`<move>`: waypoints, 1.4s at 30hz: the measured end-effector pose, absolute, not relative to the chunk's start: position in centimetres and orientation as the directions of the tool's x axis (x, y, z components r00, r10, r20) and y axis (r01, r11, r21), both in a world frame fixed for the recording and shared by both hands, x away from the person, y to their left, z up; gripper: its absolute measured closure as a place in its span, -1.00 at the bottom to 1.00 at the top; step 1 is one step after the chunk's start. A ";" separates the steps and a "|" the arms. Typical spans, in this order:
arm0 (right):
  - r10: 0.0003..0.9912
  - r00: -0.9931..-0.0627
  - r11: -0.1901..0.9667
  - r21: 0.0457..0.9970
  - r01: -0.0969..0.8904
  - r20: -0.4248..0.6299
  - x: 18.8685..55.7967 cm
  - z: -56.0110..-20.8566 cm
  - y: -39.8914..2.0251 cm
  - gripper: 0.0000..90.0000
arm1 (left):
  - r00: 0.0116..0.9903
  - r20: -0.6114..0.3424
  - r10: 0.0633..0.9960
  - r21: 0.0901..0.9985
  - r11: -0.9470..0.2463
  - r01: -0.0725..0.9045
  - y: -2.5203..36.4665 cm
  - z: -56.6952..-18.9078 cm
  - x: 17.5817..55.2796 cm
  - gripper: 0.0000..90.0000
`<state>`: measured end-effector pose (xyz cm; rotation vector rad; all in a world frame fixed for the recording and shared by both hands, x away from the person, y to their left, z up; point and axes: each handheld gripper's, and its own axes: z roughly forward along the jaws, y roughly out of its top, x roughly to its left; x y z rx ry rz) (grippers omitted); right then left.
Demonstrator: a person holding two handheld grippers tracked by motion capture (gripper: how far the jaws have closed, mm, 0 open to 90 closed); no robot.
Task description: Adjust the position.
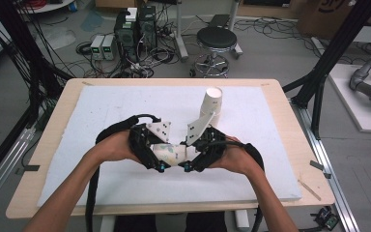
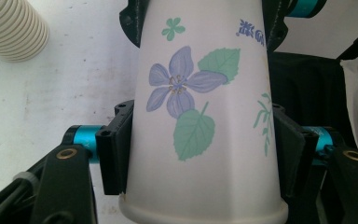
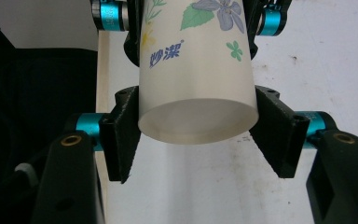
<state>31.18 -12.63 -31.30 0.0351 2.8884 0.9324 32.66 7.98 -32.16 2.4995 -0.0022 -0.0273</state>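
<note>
Tapered paper cup [image 2: 205, 121], smooth, floral print; ribbed cup stack [image 1: 212, 101] behind.

A paper cup [image 1: 173, 153] lies level above the mat [image 1: 101, 111], near its front edge, between the left gripper [image 1: 160, 155] and right gripper [image 1: 189, 155]. A cup stack [image 1: 211, 102] stands behind, toward the mat's back edge.

You are in a lab; beyond your table [image 1: 290, 159] lie tangled cables [image 1: 140, 65] on a grey floor, computer towers [image 1: 135, 29], small power boxes [image 1: 102, 47], a round black stool [image 1: 216, 41]; black metal framing [image 1: 328, 58] flanks both sides.
</note>
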 end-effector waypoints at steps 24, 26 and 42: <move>0.129 -0.992 0.608 0.792 0.064 -0.019 31.3 -32.9 -16.7 -0.17 | 0.987 -0.021 0.156 0.933 -0.352 0.075 14.3 -33.8 31.4 -0.76; 0.135 -0.991 0.574 0.816 0.066 -0.015 31.2 -33.2 -17.1 -0.17 | 0.986 -0.026 0.166 0.947 -0.313 0.077 14.7 -34.6 31.1 -0.76; 0.120 -0.993 0.371 0.926 0.064 0.020 30.7 -36.6 -18.0 -0.17 | 0.985 -0.077 0.155 0.989 -0.112 0.095 14.6 -39.3 30.4 -0.76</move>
